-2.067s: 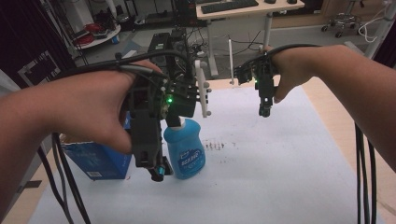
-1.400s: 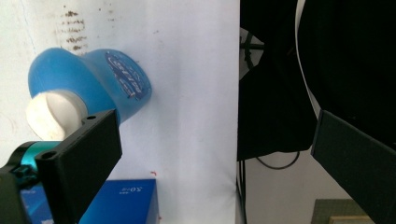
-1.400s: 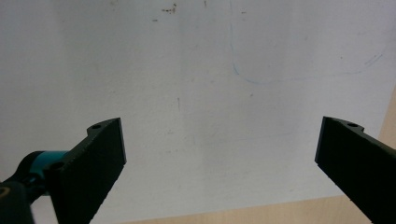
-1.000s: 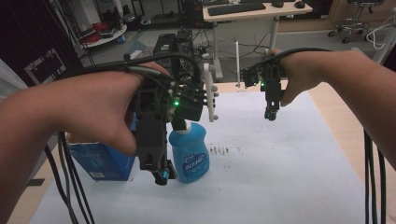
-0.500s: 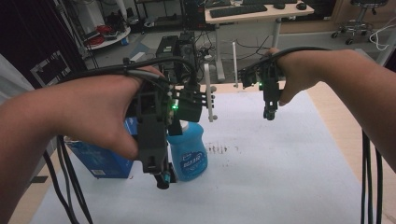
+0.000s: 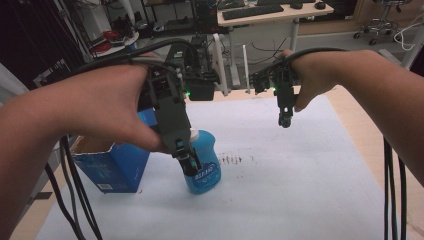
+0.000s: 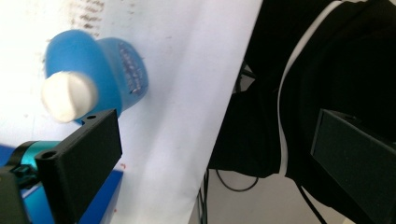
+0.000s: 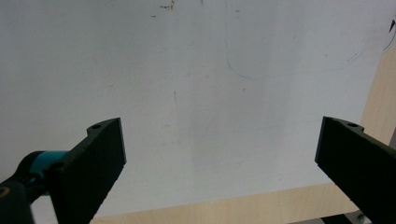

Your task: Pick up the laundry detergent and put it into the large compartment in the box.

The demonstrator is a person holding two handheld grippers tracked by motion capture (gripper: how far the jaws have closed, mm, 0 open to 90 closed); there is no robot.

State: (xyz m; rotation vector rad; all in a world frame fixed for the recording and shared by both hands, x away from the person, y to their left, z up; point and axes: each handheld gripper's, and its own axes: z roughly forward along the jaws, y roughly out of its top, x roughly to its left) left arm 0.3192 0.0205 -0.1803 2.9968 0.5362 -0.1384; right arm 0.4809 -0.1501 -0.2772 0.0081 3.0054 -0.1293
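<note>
Cluttered workshop background at twelve o'clock in the high view, white-covered table (image 6: 310,190) below. Blue bottle (image 6: 204,165) standing upright at about seven o'clock of the sheet's centre, blue box (image 6: 112,167) just beside it at nine o'clock. Left gripper (image 6: 187,161) hanging directly above the bottle's shoulder; right gripper (image 6: 284,121) hovering well apart at two o'clock, over bare sheet.

Left gripper view: jaws spread wide, gripping nothing; bottle's white cap (image 7: 69,95) lying at ten o'clock, outside the gap, just past the near jaw.

Right gripper view: jaws spread wide, pinching nothing, facing bare sheet and table edge.

Judged step: approaching the bottle for a grasp, not yet made. Next move probably calling for recentring so the bottle sits between the jaws, then closing.
</note>
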